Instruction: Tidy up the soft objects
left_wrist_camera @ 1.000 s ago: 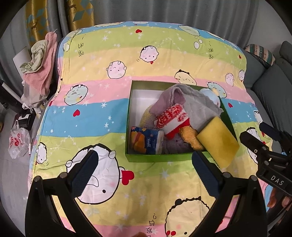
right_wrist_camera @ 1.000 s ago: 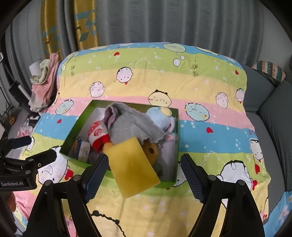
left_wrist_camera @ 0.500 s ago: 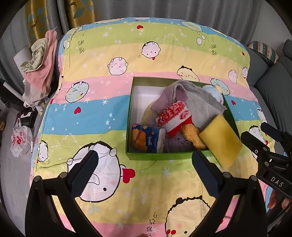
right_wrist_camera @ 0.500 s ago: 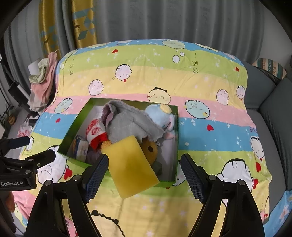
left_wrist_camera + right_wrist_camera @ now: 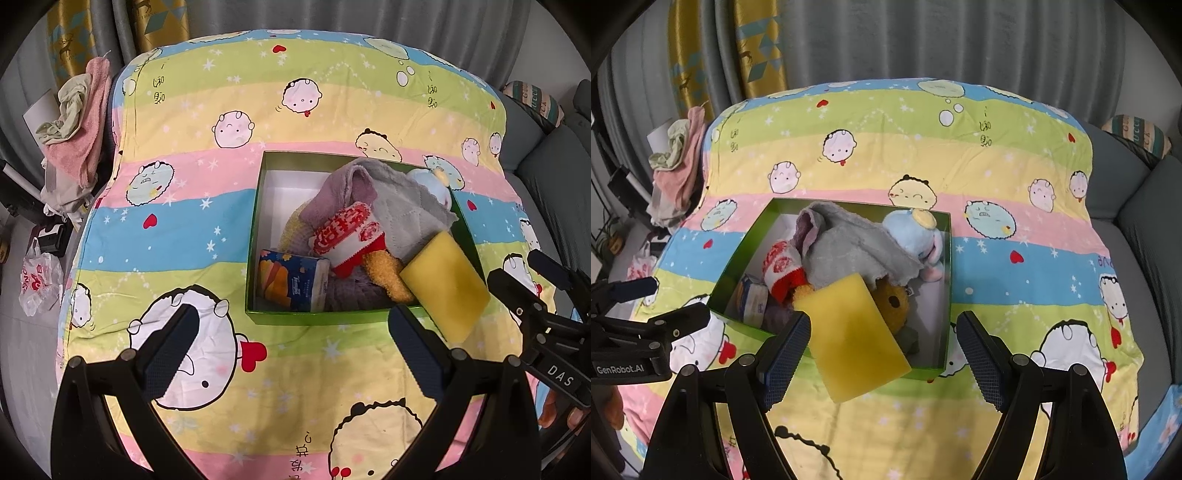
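Note:
A green box (image 5: 258, 221) (image 5: 945, 295) sits on the striped cartoon blanket. Inside lie a grey cloth (image 5: 402, 206) (image 5: 846, 254), a red-and-white sock (image 5: 347, 232) (image 5: 779, 266), a tissue pack (image 5: 291, 280) (image 5: 753, 299), a blue plush (image 5: 912, 232) and a brown plush (image 5: 892, 306). A yellow sponge (image 5: 447, 284) (image 5: 853, 332) leans over the box's near rim. My left gripper (image 5: 291, 350) hovers open in front of the box with nothing in it. My right gripper (image 5: 882, 350) is open too, above the sponge and not touching it.
The blanket (image 5: 184, 229) covers a table or bed. A pile of pink and pale clothes (image 5: 74, 122) lies off its far left edge, a plastic bag (image 5: 37, 284) on the floor below. A grey sofa (image 5: 1145, 229) stands at the right, curtains behind.
The view of the box shifts very slightly; both grippers stay open and essentially still. Nothing is picked up or released.

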